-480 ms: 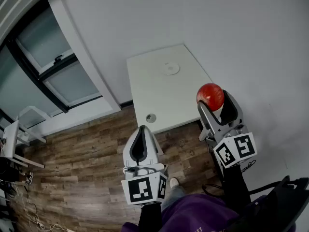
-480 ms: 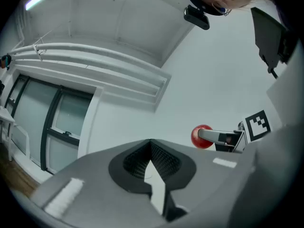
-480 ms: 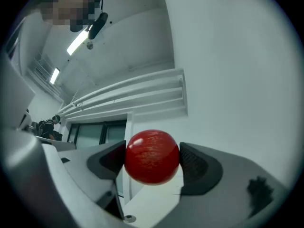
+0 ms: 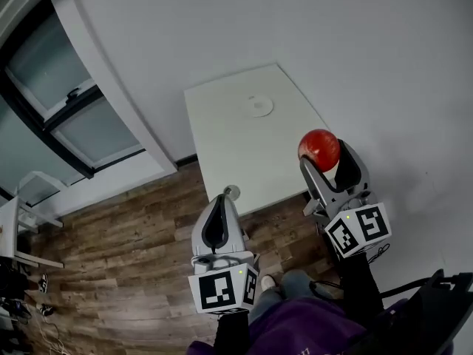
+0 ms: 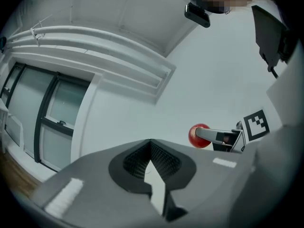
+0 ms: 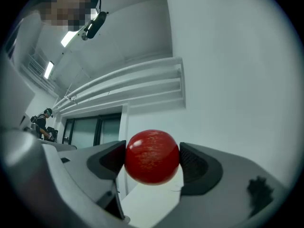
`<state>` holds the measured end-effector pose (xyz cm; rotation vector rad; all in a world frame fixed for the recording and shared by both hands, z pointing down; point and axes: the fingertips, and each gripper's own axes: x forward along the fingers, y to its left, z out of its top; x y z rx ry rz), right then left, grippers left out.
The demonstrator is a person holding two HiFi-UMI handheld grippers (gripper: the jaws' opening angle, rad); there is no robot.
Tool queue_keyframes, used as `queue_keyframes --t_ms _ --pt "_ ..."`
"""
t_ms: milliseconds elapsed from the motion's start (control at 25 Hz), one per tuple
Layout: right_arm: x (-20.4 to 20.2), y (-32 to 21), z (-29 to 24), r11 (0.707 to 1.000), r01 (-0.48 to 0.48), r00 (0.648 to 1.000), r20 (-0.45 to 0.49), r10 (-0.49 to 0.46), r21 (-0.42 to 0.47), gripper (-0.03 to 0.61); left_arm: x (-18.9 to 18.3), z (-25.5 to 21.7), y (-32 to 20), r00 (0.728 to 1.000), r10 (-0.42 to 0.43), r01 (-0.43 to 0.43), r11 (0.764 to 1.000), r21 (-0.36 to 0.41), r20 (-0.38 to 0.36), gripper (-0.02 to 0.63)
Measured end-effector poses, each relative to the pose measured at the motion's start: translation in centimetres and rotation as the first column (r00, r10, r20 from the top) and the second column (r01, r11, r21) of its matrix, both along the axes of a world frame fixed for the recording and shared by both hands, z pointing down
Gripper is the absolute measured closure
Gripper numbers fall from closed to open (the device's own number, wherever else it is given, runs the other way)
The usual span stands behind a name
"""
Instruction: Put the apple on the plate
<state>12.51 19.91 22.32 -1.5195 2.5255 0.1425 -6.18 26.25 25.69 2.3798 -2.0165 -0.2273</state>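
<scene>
1. Head view: my right gripper [image 4: 325, 157] pinches the red apple [image 4: 318, 148] in the air, where it overlaps the right edge of the white table [image 4: 222, 139] in this view. The plate [image 4: 258, 106] lies on the table's far part, well apart from the apple. My left gripper [image 4: 220, 201] points at the near table edge. The only print I see is the black-and-white squares on the marker cubes [image 4: 221, 289].
2. Left gripper view: my left fingers [image 5: 161, 160] are pressed together tip to tip, with nothing between them. Off to the right, the apple [image 5: 196, 136] sits in my right gripper [image 5: 223, 137].
3. Right gripper view: my dark pads [image 6: 112, 158] stand wide apart and press both sides of the apple [image 6: 152, 156].
</scene>
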Motion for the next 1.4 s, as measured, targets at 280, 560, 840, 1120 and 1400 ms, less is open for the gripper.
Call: queue_keyframes --t_ms 280,560,840,1120,1400 --pt "-0.6 -5.7 2.8 0.999 0.017 1.000 -0.001 -0.017 -0.035 0.227 -0.5 2.4 -5.1 1.000 -0.020 0.021 0.999 -0.033 0.006 0.607" --pt "-2.3 -16.4 3.1 0.998 0.052 0.999 -0.001 -0.052 -0.027 0.227 -2.0 2.7 -14.7 0.998 -0.055 0.056 0.998 -0.026 0.017 0.609" --pt "-1.8 -26.1 3.4 0.996 0.072 0.997 -0.004 -0.073 -0.052 0.227 -1.7 2.1 -23.0 0.995 -0.097 0.097 0.995 -0.029 0.016 0.607" --pt "-1.8 -35.7 5.4 0.987 0.111 0.993 -0.032 -0.115 -0.113 0.227 -1.0 2.6 -31.2 0.988 -0.152 0.152 0.986 -0.061 0.010 0.607" --pt "-2.8 -42.8 8.9 0.972 0.151 0.985 -0.061 -0.164 -0.181 0.227 -0.7 5.1 -37.3 0.981 -0.195 0.196 0.974 -0.116 0.016 0.607"
